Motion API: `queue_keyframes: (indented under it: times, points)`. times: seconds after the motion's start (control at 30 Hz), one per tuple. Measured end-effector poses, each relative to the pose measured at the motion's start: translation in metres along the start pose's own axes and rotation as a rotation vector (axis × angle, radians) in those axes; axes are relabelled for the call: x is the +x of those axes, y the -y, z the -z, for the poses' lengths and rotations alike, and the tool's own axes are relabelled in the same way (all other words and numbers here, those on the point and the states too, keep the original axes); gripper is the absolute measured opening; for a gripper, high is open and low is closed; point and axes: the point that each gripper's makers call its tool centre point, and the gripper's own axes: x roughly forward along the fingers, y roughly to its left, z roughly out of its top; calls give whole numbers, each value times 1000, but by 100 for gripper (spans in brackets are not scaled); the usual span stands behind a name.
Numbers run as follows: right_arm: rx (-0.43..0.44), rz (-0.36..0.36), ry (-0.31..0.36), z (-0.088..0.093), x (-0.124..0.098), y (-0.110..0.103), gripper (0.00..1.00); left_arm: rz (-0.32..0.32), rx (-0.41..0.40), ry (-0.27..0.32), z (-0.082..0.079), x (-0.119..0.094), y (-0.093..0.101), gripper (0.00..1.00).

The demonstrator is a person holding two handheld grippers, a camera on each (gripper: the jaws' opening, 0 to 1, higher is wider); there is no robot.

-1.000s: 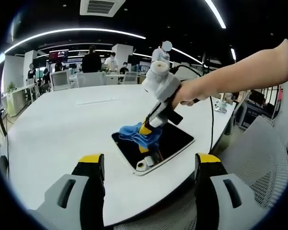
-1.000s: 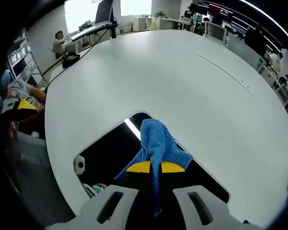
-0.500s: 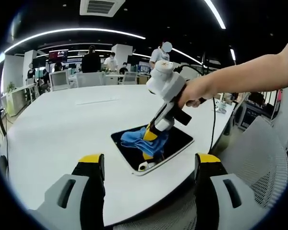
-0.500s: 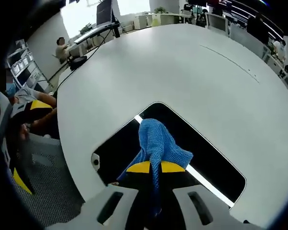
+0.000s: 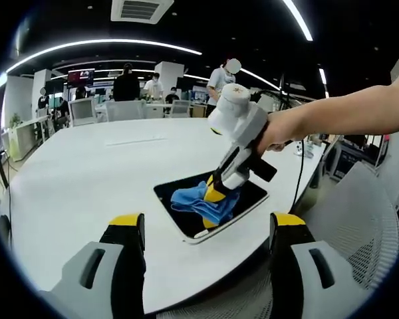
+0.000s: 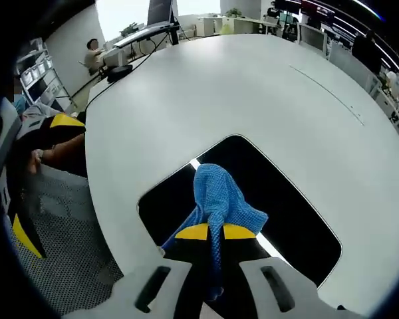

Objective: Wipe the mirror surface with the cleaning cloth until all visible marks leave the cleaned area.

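- Mirror [image 5: 219,206]: a dark, rounded-corner rectangular panel with a pale rim, lying flat on the white table [image 5: 86,179] near the table's edge; in the right gripper view the mirror [image 6: 279,193] carries a bright streak of reflected ceiling light.
- Cleaning cloth [image 5: 203,201]: blue, bunched, pressed on the mirror surface; in the right gripper view the cleaning cloth [image 6: 219,199] spreads forward from the jaw tips and a strip of it hangs down between the jaws.
- Right gripper [image 6: 209,232]: yellow-tipped jaws drawn together on the cleaning cloth, pinching it against the glass; from the left gripper view the right gripper [image 5: 217,195] slants down onto the mirror, held by a person's hand [image 5: 276,133] with a bare forearm reaching in from the right.
- Left gripper [image 5: 206,229]: jaws spread wide with nothing between them, held off the table's near edge and well apart from the mirror.
- Mesh chair [image 5: 359,226]: pale, just beside the table at the right of the left gripper view.
- Background: people [image 5: 128,83] standing beyond the far side of the table, and a ceiling vent [image 5: 141,9] between curved light strips.
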Motion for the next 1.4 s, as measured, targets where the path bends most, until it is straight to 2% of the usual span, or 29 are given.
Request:
queue_keyframes:
  times: [0.87,1.03,1.4]
  points:
    - [-73,-55,-25,17,-7,-24,0,-5,-1,-5,1,-1,-1,74]
    - [-78,-88,-50,22,-10,-32,0,-7,0,-4,0,-1,-1,73]
    - [-111,-79,-97,27,-12,-39,0,-8,-1,-4,0,0,-1,73]
